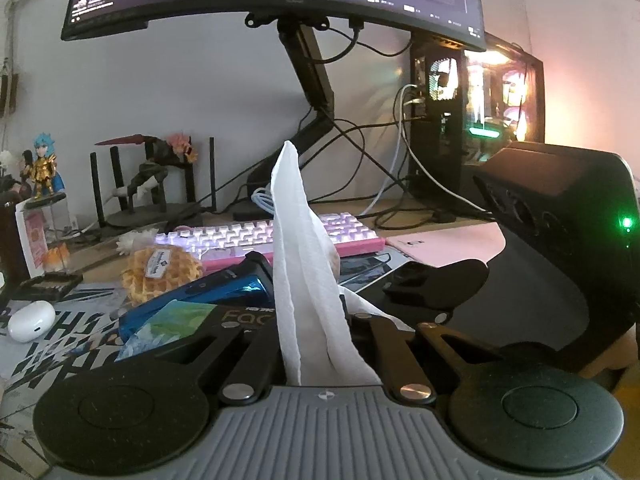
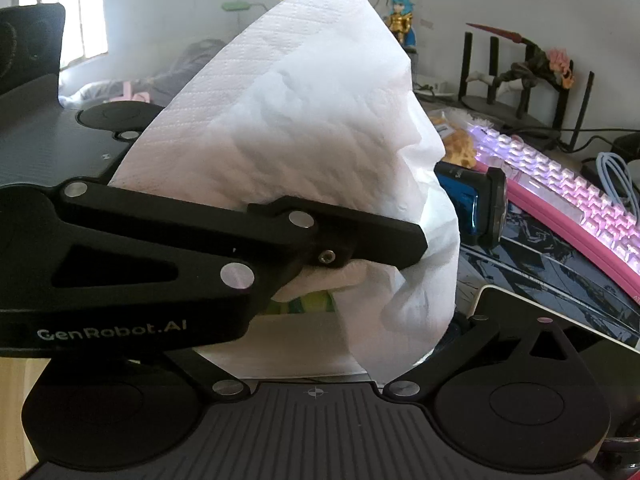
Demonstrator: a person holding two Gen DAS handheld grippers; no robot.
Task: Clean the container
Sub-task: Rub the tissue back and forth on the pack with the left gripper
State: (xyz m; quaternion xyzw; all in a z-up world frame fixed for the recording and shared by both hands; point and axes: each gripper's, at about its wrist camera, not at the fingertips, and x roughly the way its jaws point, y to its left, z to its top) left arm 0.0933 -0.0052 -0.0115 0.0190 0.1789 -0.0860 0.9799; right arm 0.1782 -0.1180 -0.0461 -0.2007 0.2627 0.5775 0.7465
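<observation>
The left tool is clamped fully shut on the lower part of a thin white embossed paper tissue. The sheet stands up from between the fingers in a tall folded peak, most likely held as the wipe for the cleaning. In the right wrist view the same sheet fans out wide and blocks most of what lies ahead.

The right tool sits just to the right of it, close by. Its fingertips are hidden behind the tissue and the left tool, but its linkage arms splay outward, so it reads as open, with no grip visible.

Just beyond the left tool lies a dark soft tissue pack, and touching it on the far side a glossy blue oblong object with a black cap. I cannot tell whether that is the container to be cleaned; no clear container shows.

Farther left on the worktop are a bag of golden waffles and a white earbud case. A pink keyboard with lit white keys crosses the far side, and a glowing computer case stands far right. The clutter leaves little free room for wiping.
</observation>
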